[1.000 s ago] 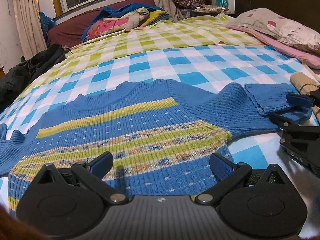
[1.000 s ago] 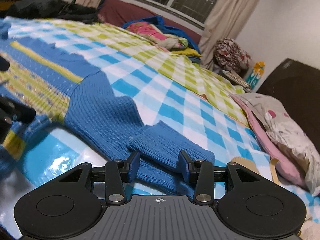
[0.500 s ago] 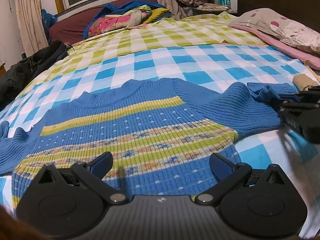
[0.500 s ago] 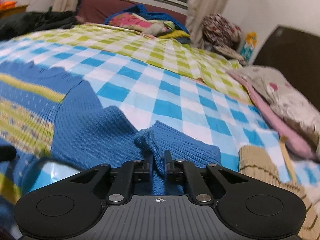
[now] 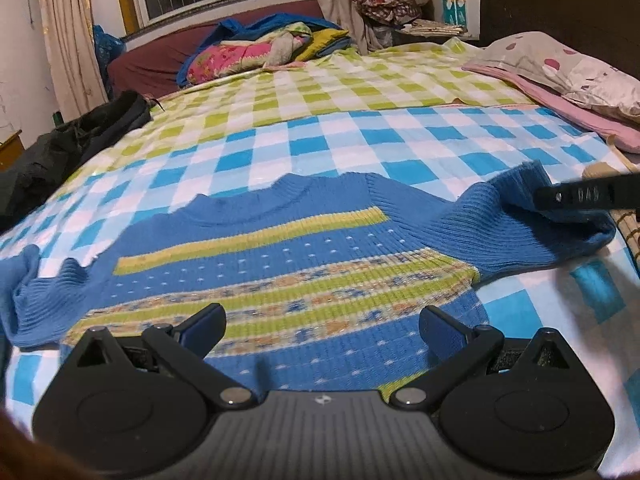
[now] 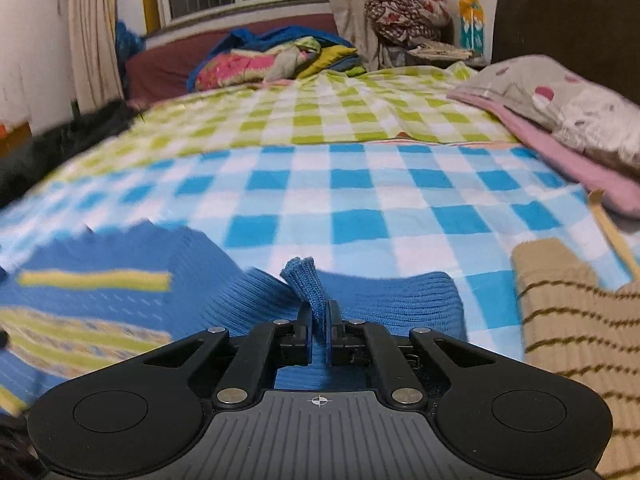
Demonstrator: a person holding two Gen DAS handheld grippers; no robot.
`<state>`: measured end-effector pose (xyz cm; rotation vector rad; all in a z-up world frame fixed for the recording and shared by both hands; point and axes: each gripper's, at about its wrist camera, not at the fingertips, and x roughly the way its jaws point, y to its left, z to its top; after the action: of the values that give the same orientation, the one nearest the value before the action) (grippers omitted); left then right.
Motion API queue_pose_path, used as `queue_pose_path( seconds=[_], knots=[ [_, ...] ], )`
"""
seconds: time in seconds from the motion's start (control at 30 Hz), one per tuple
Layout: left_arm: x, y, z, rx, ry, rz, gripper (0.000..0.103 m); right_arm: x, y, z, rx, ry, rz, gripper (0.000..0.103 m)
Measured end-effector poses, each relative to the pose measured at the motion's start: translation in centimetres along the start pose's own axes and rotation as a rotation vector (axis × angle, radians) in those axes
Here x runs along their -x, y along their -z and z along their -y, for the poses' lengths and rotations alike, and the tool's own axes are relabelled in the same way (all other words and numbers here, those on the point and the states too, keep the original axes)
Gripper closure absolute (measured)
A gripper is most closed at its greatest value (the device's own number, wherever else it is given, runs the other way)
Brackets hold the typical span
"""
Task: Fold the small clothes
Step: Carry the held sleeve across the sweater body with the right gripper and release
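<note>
Now clamping tight on the sleeve cuff [image 6: 310,288] with the right gripper [image 6: 319,330], jaws that were spread around it a second ago, and lifting that fold off the bed [image 5: 360,136]. Lying flat across the blue-checked bedspread: small ribbed blue sweater [image 5: 288,264], yellow-green stripes and little patterned bands over the chest, other sleeve bunching at the left. Hanging wide open above the hem, gripping nothing: left gripper [image 5: 322,326].

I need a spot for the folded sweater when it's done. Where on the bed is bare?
Free: the blue-checked bedspread between the blue sweater and the pink blanket, and the green checks beyond it. Crowded: the tan striped knit by the right gripper, and the clothes pile at the far edge.
</note>
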<state>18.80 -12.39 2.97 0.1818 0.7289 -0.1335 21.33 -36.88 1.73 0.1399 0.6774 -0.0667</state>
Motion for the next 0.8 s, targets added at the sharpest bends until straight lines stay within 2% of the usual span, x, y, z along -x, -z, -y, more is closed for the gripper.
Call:
queue_pose_path(
  seconds=[0.13,0.27,0.43,0.63,0.8],
  knots=[
    [0.4,0.9,-1.5,0.012,0.020,0.004,0.000,1.4,-0.5,-0.8,-0.081,-0.067,0.007,0.098],
    [0.4,2.3,-4.2,0.055,0.029,-0.010,0.000,1.3,-0.9,-2.8,-0.106,-0.114,-0.030,0.098],
    [0.4,3.9,-7.8,0.115,0.018,-0.027,0.000,1.3,-1.9,-7.6,-0.095,-0.212,-0.027,0.098],
    [1.5,6.0,-11.5,0.107,-0.020,-0.014,0.000,1.0,-3.4,-13.2,-0.130,-0.341,-0.026,0.098],
    [2.5,7.4,-14.2,0.129,-0.044,0.010,0.000,-0.9,-3.8,-18.0,-0.159,-0.409,-0.039,0.098]
  ],
)
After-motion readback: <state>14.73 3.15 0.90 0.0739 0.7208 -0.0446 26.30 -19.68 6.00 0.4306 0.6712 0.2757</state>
